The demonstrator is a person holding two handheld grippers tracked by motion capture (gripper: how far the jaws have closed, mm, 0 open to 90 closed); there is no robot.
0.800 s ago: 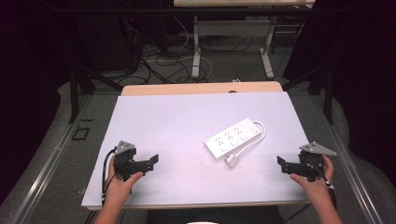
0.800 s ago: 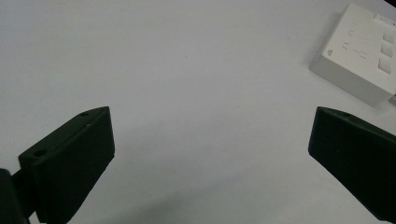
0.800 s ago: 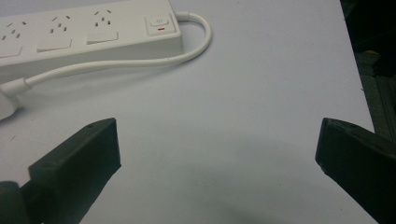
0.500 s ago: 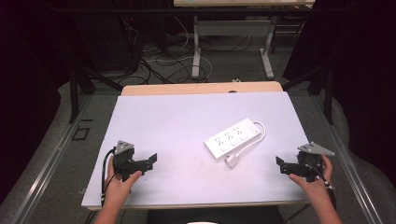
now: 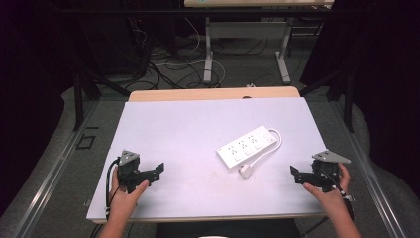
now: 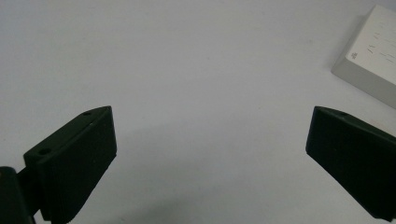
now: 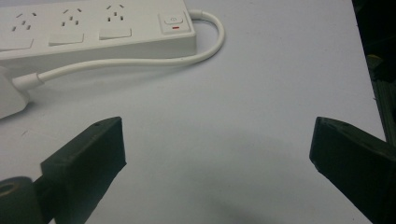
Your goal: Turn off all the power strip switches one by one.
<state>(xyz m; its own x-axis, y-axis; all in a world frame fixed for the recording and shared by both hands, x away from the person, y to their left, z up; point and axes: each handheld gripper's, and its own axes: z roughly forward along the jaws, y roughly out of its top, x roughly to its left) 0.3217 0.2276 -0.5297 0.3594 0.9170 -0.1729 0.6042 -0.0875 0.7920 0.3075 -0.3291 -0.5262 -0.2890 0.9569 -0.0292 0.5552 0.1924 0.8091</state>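
Flanking the power strip (image 5: 248,148) (untouched), left gripper (image 5: 157,171) and right gripper (image 5: 295,175), both wide-jawed, empty.

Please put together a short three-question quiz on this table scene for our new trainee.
1. True or false: the right tongs grip the white cable.
2. Which lies nearer the person in the high view: A) the power strip, or B) its plug?
3. What lies between the jaws of the left tongs?

Key:
1. False; they stand open, short of the cable.
2. B.
3. Nothing but the bare white table; the jaws stand open.
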